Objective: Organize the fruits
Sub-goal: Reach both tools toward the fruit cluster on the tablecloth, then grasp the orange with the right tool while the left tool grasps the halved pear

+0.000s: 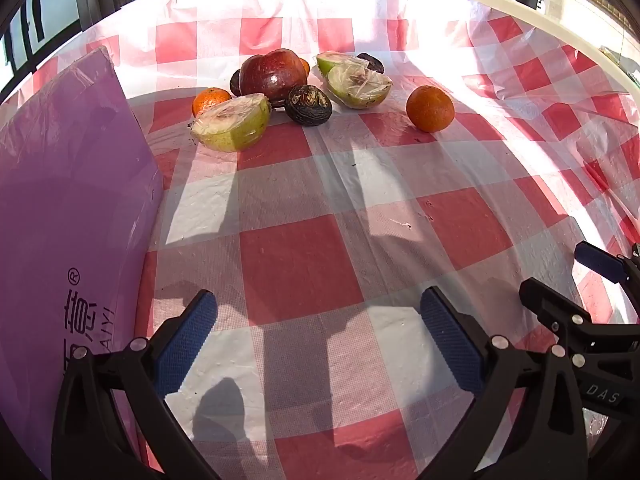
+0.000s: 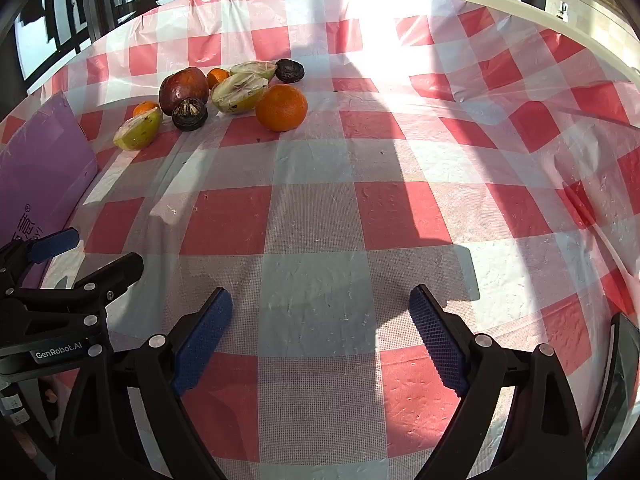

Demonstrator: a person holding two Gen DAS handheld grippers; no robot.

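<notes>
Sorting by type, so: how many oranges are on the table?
3: one alone right of the pile, one at its left edge, one mostly hidden behind the red apple. More may be hidden.

Bare tablecloth (image 1: pixel 304 264) lies open up to the fruit cluster (image 1: pixel 280 88); a purple box (image 1: pixel 60 200) walls the left, seemingly close.

Fruit clusters on the checked cloth: a dark red apple (image 1: pixel 274 74), plastic-wrapped green halves (image 1: pixel 231 122), wrinkled dark fruits (image 1: pixel 309 105); one orange (image 1: pixel 430 108) sits apart.
</notes>
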